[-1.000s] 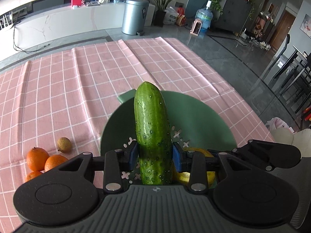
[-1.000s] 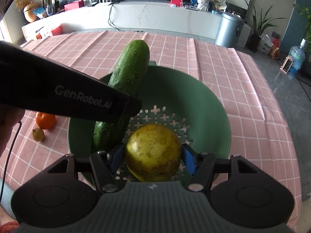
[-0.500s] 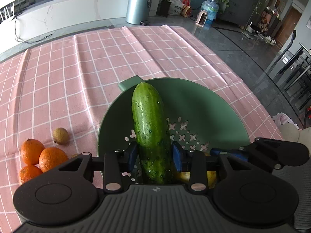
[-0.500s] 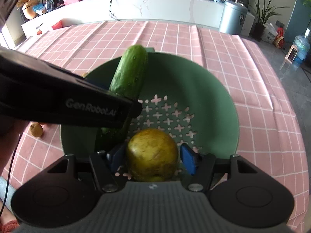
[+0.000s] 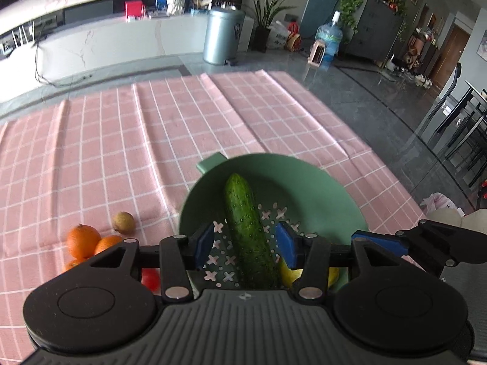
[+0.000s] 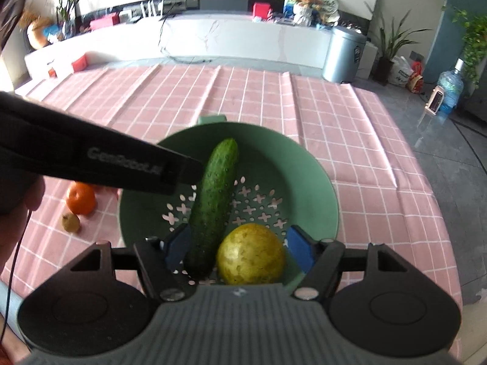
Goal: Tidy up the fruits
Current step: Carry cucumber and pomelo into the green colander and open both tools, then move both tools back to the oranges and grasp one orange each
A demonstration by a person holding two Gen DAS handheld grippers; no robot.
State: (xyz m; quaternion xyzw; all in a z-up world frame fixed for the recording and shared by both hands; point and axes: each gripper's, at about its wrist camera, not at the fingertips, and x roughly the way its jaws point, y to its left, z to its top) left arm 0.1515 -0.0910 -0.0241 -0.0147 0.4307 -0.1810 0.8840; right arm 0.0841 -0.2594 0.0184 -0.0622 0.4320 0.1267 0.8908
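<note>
Two tools have just been opening, and neither grips anything now. The left tool (image 5: 243, 243) has its blue pads apart, with a clear gap on each side of the cucumber (image 5: 248, 231), which a second ago was clamped between them. The right tool (image 6: 240, 243) is open too; the yellow-green fruit (image 6: 251, 254) sits between its pads without touching them, while before it was held tightly.

Both things now lie inside the green colander (image 6: 304, 176), at the lower centre of each frame. The cucumber rests slanted over the cross-shaped holes, its far tip pointing to the colander's handle, and the round fruit lies just beside its near end, on the right in the right wrist view.

Outside the colander, on the pink checked surface (image 5: 121, 152) at the lower left of the left wrist view, remain some oranges (image 5: 82, 240), a small brown fruit (image 5: 123, 222) and something red (image 5: 150, 278), partly hidden by the tool.

I judge these two placements finished, and the fruits at the left are probably next to collect.
</note>
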